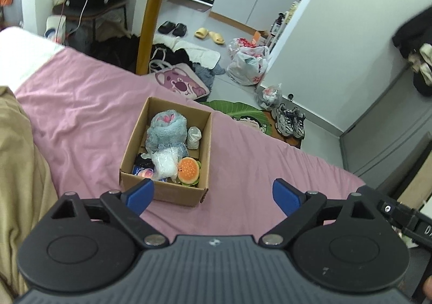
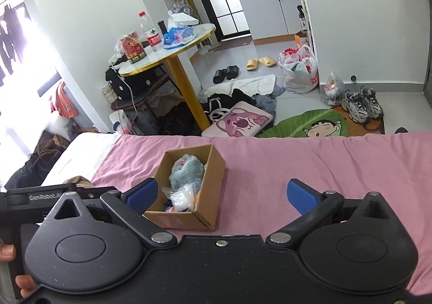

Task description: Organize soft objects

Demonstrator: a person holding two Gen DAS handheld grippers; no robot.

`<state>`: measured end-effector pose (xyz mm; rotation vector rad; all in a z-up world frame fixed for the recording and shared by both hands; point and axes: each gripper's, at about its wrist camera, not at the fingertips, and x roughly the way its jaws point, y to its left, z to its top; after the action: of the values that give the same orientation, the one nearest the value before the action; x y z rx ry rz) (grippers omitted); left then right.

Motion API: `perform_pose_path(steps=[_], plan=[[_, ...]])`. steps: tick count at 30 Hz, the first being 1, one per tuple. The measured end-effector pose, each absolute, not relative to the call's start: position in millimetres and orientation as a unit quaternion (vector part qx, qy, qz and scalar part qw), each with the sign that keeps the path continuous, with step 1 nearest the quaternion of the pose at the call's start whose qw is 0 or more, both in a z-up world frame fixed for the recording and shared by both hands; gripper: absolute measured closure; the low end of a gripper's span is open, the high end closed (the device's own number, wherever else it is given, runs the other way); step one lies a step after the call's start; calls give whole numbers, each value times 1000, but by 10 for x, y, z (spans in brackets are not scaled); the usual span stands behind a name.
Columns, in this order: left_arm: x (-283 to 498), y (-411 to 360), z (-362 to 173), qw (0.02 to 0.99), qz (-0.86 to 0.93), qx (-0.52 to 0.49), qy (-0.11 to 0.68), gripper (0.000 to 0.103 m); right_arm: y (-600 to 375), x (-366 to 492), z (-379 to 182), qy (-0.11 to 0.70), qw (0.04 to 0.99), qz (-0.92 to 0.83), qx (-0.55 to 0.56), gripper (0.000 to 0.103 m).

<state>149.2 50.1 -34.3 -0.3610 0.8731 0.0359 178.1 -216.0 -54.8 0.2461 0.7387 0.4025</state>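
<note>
A cardboard box (image 1: 205,139) stands open on the pink bedsheet (image 1: 89,114). Inside lie a fluffy blue plush (image 1: 166,128), a burger-shaped plush (image 1: 189,170), a clear plastic bag (image 1: 165,164) and a small grey pouch (image 1: 194,136). My left gripper (image 1: 213,197) hovers open just in front of the box, nothing between its blue pads. In the right wrist view the same box (image 2: 213,190) sits ahead and left, the blue plush (image 2: 186,171) showing inside. My right gripper (image 2: 221,196) is open and empty, its left finger (image 2: 141,196) overlapping the box's near corner.
A tan blanket (image 1: 21,158) lies at the bed's left. Beyond the bed's edge stand a round table on a yellow leg (image 2: 186,82), a pink bag (image 2: 240,120), piled clothes, plastic bags (image 2: 299,71), sneakers (image 2: 361,104) and slippers on the floor.
</note>
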Motion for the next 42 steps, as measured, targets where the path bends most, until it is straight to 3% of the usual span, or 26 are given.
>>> perform_pose_path(steps=[13,42], plan=[[1024,279,-137,908,0,-111,404,1,-2273,1272,-353,340,916,186,103,0],[429,-15,86,926,-2,-57,373,1,-2437,682,-256,316,925,195,84,0]])
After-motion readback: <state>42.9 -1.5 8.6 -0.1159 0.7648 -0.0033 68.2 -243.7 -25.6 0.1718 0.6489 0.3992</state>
